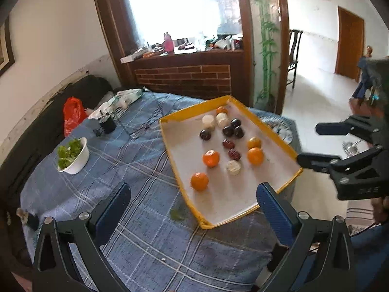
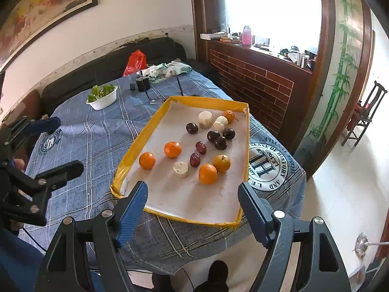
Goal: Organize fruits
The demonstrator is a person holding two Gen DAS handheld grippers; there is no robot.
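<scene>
A yellow-rimmed white tray [image 1: 170, 119] [image 2: 136, 143] lies on the blue plaid tablecloth and holds scattered fruit: several oranges [image 1: 199, 181] [image 2: 207, 174], several dark plums [image 1: 228, 130] [image 2: 220, 143], two red dates [image 1: 234, 154] [image 2: 195, 159] and three pale cut pieces [image 1: 233, 167] [image 2: 180, 169]. My left gripper [image 1: 193, 198] is open and empty, above the table at the tray's near left; it also shows in the right wrist view [image 2: 64, 146]. My right gripper [image 2: 193, 198] is open and empty over the tray's near edge; it also shows in the left wrist view [image 1: 313, 143].
A white bowl of greens [image 1: 74, 154] [image 2: 103, 97] stands left of the tray. A black cup [image 1: 108, 123] [image 2: 143, 84], a cloth bundle [image 1: 119, 101] and a red bag [image 1: 71, 114] lie at the far end. The table's right edge drops to the floor.
</scene>
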